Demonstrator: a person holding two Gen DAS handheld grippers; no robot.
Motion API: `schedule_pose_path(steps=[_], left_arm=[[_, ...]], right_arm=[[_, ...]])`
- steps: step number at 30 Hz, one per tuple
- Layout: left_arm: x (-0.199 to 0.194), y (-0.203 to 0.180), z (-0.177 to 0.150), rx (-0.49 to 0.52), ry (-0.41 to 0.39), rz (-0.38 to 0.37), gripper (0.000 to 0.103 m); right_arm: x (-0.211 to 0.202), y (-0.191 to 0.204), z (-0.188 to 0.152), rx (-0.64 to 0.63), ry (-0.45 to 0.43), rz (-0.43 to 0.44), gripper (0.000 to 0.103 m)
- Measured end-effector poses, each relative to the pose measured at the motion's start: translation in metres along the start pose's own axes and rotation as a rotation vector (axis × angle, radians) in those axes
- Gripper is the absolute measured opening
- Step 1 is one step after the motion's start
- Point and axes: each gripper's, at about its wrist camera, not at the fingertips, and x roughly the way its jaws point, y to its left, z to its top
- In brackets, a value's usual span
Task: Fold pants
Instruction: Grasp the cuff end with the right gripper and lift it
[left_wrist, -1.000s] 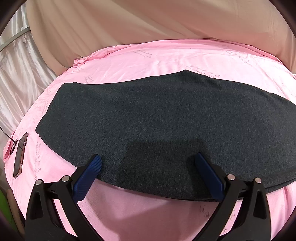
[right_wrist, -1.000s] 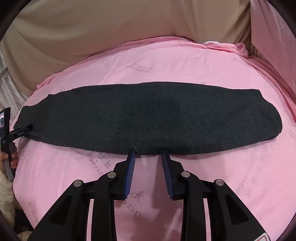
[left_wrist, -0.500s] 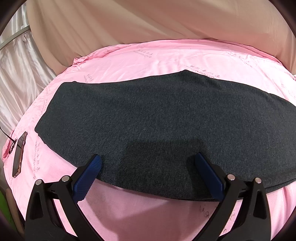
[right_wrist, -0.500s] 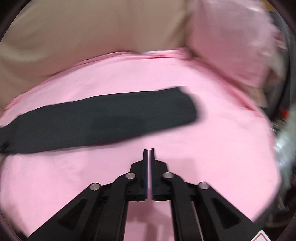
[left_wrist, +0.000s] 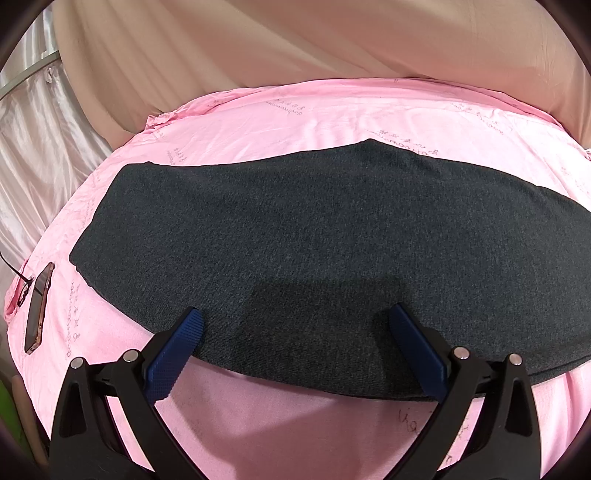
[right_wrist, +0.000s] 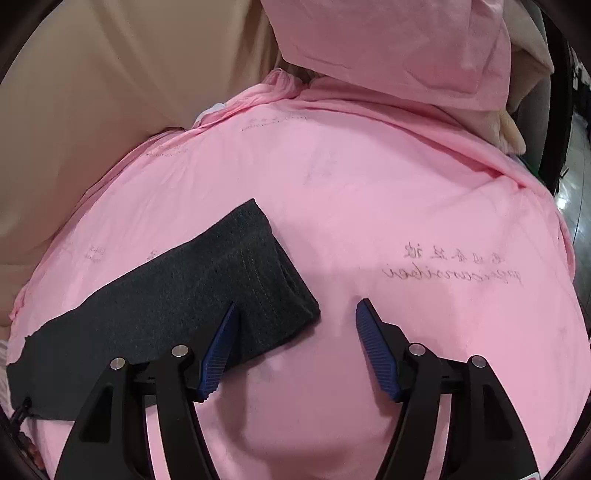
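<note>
Two grippers hovering, nothing pinched: left gripper (left_wrist: 293, 332) spread wide over pants (left_wrist: 314, 251), right gripper (right_wrist: 295, 332) still opening near hem end (right_wrist: 273, 280). Lying lengthwise-folded on pink sheet (right_wrist: 406, 192); crosswise folding apparently remaining.

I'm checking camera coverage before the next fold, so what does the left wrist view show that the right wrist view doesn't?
Only the left wrist view shows a phone lying on the sheet beside the wider end of the pants, pale curtains at the left edge, and the left gripper, open over the near edge of the pants.

Only the right wrist view shows the stitched end of the pants, a pink pillow, and the right gripper, its fingers opening around the corner of that end.

Both show the dark pants on the pink sheet.
</note>
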Motion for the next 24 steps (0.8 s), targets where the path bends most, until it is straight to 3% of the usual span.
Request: schedule_pose_path(steps=[1,2,6,9,12,15,18,20,21,22,24], left_arm=[[0.000,0.000,0.000,0.000,0.000,0.000,0.098],[0.000,0.000,0.000,-0.001,0.000,-0.001,0.098],[0.001,0.000,0.000,-0.005,0.001,-0.005,0.098],[0.002,0.000,0.000,-0.006,0.002,-0.007,0.098],[0.003,0.000,0.000,-0.007,0.002,-0.007,0.098],[0.003,0.000,0.001,-0.008,0.002,-0.007,0.098],[0.003,0.000,0.001,-0.008,0.002,-0.008,0.098],[0.003,0.000,0.001,-0.010,0.001,-0.009,0.098],[0.002,0.000,0.001,-0.010,0.001,-0.009,0.098],[0.002,0.000,0.001,-0.011,0.000,-0.010,0.098],[0.002,0.000,0.001,-0.016,-0.002,-0.015,0.098]], right_arm=[[0.002,0.002,0.000,0.003,0.012,0.034,0.045],[0.003,0.002,0.001,0.017,0.022,0.050,0.016],[-0.024,-0.008,-0.001,0.072,-0.039,0.115,0.012],[-0.019,-0.018,-0.008,0.098,-0.015,0.119,0.012],[-0.009,-0.015,-0.014,0.096,0.022,0.108,0.022],[-0.009,-0.011,-0.010,0.125,0.011,0.192,0.065],[0.000,0.006,-0.005,0.059,0.008,0.124,0.070],[0.005,0.018,-0.004,0.001,0.009,0.039,0.058],[0.006,0.020,-0.003,-0.009,0.013,0.015,0.035],[0.007,0.019,-0.003,0.007,0.028,0.051,0.015],[-0.001,0.024,0.000,0.058,0.022,0.110,0.015]])
